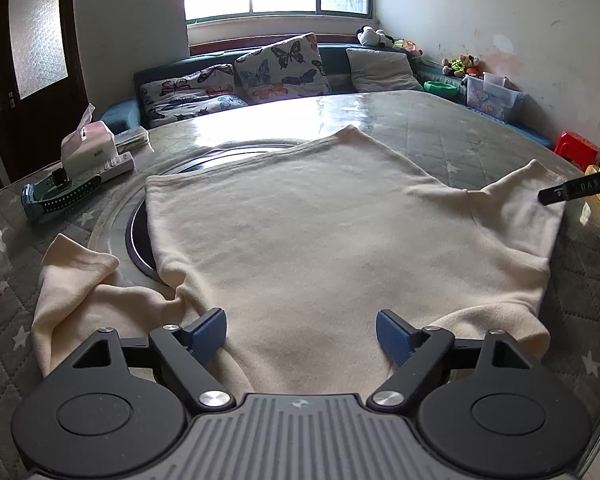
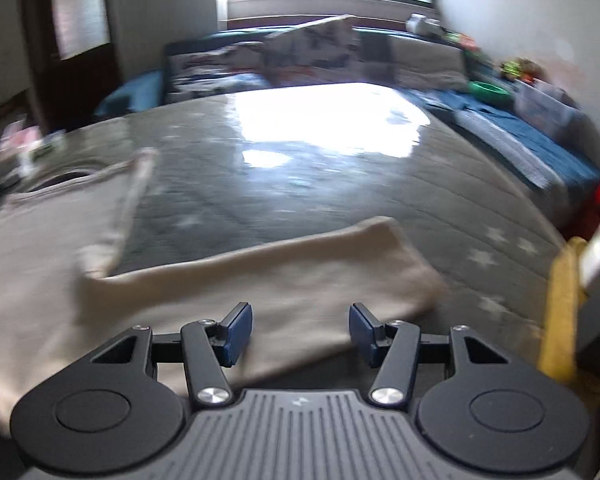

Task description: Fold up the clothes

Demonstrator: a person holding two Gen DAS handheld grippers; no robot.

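Observation:
A cream short-sleeved shirt (image 1: 300,232) lies spread flat on the table, its hem toward the far side. Its left sleeve (image 1: 80,280) is rumpled; its right sleeve (image 1: 524,208) lies flat. My left gripper (image 1: 301,334) is open and empty, just above the shirt's near edge by the collar. My right gripper (image 2: 301,330) is open and empty, over the near edge of the right sleeve (image 2: 300,276). The right wrist view is blurred by motion. One finger of the right gripper (image 1: 576,190) shows at the right edge of the left wrist view.
The table has a grey quilted star-pattern cover (image 1: 460,136) and a round glass turntable (image 1: 140,240) under the shirt. A tissue box (image 1: 86,148), a remote (image 1: 116,168) and a teal strap (image 1: 56,196) lie at the left. Cushions (image 1: 280,68) line a bench behind.

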